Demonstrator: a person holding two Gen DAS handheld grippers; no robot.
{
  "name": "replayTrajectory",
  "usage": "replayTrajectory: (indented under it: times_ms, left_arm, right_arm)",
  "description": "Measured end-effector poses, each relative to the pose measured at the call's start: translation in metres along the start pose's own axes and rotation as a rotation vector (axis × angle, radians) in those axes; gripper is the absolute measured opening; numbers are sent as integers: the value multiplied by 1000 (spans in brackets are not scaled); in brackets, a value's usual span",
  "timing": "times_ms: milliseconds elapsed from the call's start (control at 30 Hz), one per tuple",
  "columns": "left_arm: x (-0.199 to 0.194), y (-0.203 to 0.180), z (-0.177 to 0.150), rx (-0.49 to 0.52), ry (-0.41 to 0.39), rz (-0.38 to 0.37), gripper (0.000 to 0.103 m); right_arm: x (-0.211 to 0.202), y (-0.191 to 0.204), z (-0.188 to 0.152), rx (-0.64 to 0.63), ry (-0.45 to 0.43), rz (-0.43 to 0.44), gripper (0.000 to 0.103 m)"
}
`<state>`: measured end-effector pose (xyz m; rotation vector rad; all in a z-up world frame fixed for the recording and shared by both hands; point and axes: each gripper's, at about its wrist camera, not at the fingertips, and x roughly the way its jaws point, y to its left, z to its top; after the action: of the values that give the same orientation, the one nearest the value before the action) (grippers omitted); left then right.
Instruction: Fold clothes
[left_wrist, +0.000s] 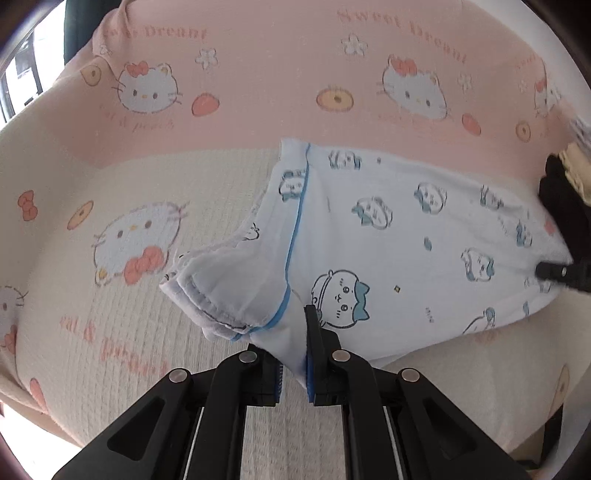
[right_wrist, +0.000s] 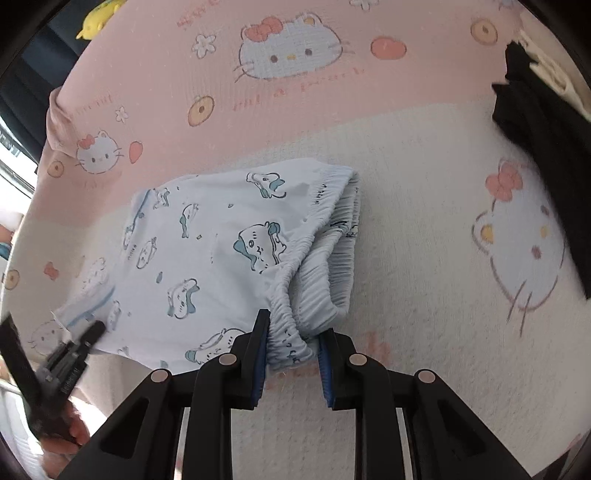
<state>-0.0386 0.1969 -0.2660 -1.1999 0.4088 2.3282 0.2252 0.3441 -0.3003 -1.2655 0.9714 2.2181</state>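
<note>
While the shorts (left_wrist: 388, 236) lie flat on the blanket (left_wrist: 110, 258), each end is pinned for folding: left gripper (left_wrist: 293, 363) closed on the hem corner, right gripper (right_wrist: 291, 354) closed on the bunched waistband (right_wrist: 317, 280). Lower layers hidden; dark cloth (right_wrist: 546, 155) at the edge is unidentifiable.

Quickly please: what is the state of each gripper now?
Left gripper: shut on the shorts, leg end.
Right gripper: shut on the shorts' waistband.

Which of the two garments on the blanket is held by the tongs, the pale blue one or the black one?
The pale blue printed shorts: both tongs grip them. The black garment lies apart, untouched.
</note>
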Motion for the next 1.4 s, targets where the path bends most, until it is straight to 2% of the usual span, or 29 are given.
replayTrajectory:
  times_ms: [233, 367, 467, 700, 867, 933, 1100, 1300, 1400]
  left_arm:
    - [2, -1, -13, -5, 36, -5, 8]
    - [1, 4, -15, -21, 46, -26, 8]
    - [-4, 7, -15, -49, 62, -44, 8]
    - [-24, 23, -23, -112, 48, -110, 8]
    - [-32, 32, -43, -169, 14, -184, 8]
    - [-34, 31, -52, -152, 15, -183, 8]
    - [-38, 31, -72, -166, 48, -198, 8]
    - [-38, 33, -79, -185, 100, -219, 8]
    - [-37, 34, -79, -178, 110, -226, 9]
  right_arm:
    - [8, 20, 22, -159, 83, -92, 22]
    - [2, 14, 14, -159, 94, -74, 22]
    - [-12, 12, 4, -157, 59, -43, 22]
    - [-16, 31, -9, -261, 18, -62, 22]
    - [-16, 19, -12, -184, -16, -20, 22]
    - [-16, 12, -14, -132, -38, 17, 22]
    - [-6, 1, -18, -86, 0, 11, 22]
    - [12, -15, -17, -18, 53, 38, 22]
    - [21, -11, -9, -47, 44, 35, 22]
